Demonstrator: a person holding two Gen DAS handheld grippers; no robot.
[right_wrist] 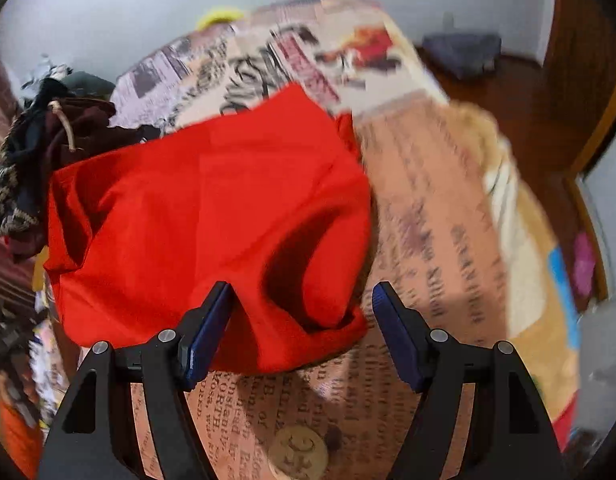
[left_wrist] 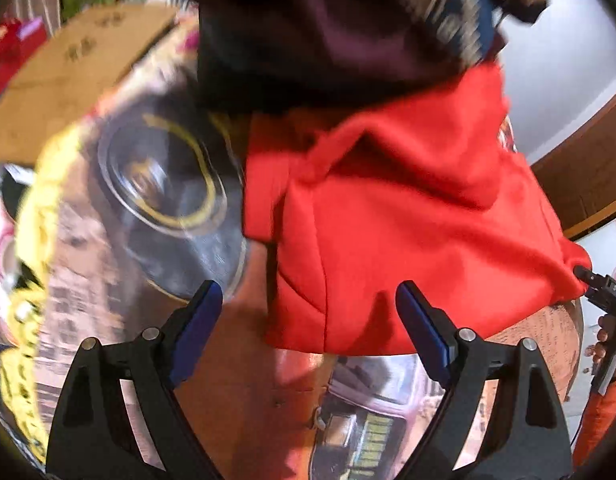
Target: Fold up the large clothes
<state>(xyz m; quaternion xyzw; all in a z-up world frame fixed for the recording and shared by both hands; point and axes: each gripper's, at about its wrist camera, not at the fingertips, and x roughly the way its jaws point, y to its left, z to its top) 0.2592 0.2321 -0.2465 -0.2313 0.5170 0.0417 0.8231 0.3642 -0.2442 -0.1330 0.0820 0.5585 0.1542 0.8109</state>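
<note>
We are holding both hand-held grippers above a red garment (left_wrist: 407, 216) that is lying in a loose heap on a surface covered with a printed cloth (right_wrist: 439, 216); whether this surface is a desk or a bed, we cannot tell.

The left hand-held gripper (left_wrist: 309, 320) is standing wide open, with nothing between its blue pads (left_wrist: 198, 332). The near hem of the red garment is lying just beyond them, not touching. Only this view is showing a dark maroon garment (left_wrist: 308, 36) lying over the far edge of the red garment, a brown cardboard sheet (left_wrist: 68, 80) far to the left of the red garment, and the tip of the right hand-held gripper (left_wrist: 591, 284) at the right corner of the red garment, with fingers (left_wrist: 601, 340) of a hand behind it.

The right hand-held gripper (right_wrist: 302, 332) is also well open and empty. A rolled fold of the red garment is lying between its pads (right_wrist: 206, 336), and the left pad seems to be touching it, but no pad is pressing it. Only this view is showing a pile of dark clothes (right_wrist: 40, 152) with a pale cord, left of the red garment, and a round gold emblem (right_wrist: 298, 454) printed on the cloth in front of the red garment.
</note>
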